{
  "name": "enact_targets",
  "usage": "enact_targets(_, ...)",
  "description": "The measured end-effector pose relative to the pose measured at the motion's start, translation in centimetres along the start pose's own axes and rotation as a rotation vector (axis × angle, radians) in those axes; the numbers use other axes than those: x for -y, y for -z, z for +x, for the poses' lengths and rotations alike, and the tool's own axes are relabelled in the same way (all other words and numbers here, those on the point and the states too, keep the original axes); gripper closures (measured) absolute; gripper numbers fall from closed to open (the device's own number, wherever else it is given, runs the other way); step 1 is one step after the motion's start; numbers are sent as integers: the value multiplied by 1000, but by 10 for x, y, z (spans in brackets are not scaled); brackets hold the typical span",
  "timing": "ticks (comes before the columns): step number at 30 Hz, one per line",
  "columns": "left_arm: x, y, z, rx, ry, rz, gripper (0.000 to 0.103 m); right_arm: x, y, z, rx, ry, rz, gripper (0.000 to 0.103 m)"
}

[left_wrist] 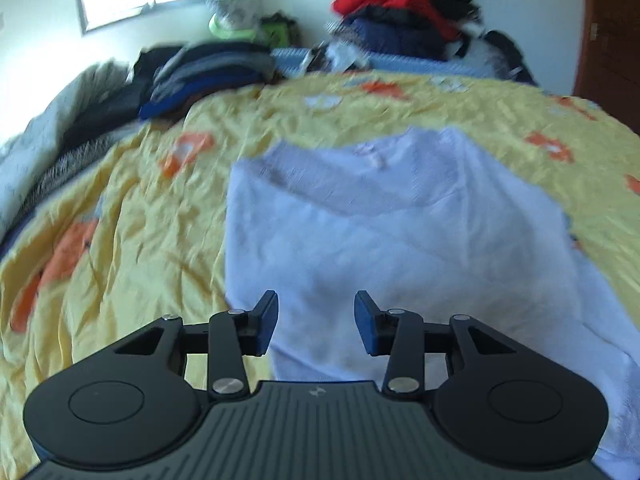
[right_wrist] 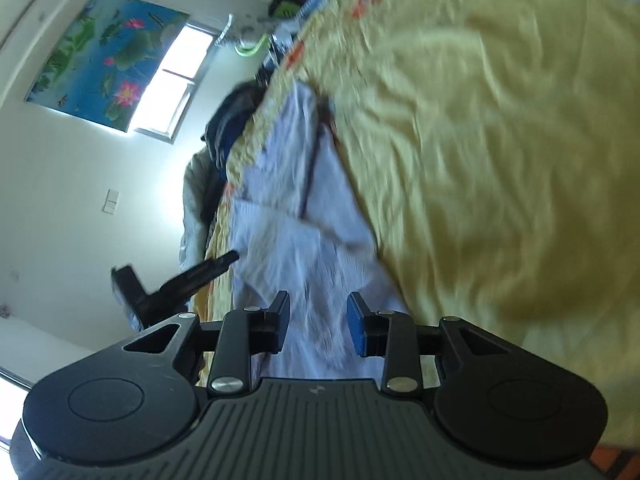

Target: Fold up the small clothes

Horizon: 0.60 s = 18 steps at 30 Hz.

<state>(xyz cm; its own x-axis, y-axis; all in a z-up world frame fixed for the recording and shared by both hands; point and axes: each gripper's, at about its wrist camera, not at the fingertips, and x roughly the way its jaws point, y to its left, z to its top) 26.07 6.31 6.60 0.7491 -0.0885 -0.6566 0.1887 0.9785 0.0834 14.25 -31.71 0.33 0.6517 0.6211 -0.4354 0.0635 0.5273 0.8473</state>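
The pale lavender garment (left_wrist: 384, 240) is lying spread flat on the yellow flowered bedcover (left_wrist: 132, 216), directly ahead of and beneath the left tool (left_wrist: 316, 322), whose blue-padded fingers are standing spread apart with nothing between them. The right tool (right_wrist: 318, 322) is likewise gaping and gripping nothing, tilting steeply so that the garment (right_wrist: 304, 240) is running away from its tips as a long strip, with the left tool's dark body (right_wrist: 160, 284) showing off to its left side. Both views are blurring, so fine creases and the exact hem line are hard to tell. Judging by this, the work is sitting between folds: the cloth looks partly laid out, sleeves apparently tucked in, and neither tool is engaging it. The next move is probably calling for each tool to be lowering onto a near edge or corner, pinching a single layer, then lifting both together and carrying the edge forward toward the collar.
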Motion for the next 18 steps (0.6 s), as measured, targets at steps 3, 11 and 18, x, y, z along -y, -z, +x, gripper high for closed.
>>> enact_targets(3, 20, -2, -9, 67, 13, 91, 59, -5, -12, 3, 14, 12, -37, 68)
enact_targets(11, 51, 24, 22, -32, 76, 149, 58, -19, -12, 52, -171, 33, -139, 50)
enact_targets(18, 42, 29, 20, -22, 85, 88, 52, -6, -2, 48, -268, 56, -127, 63)
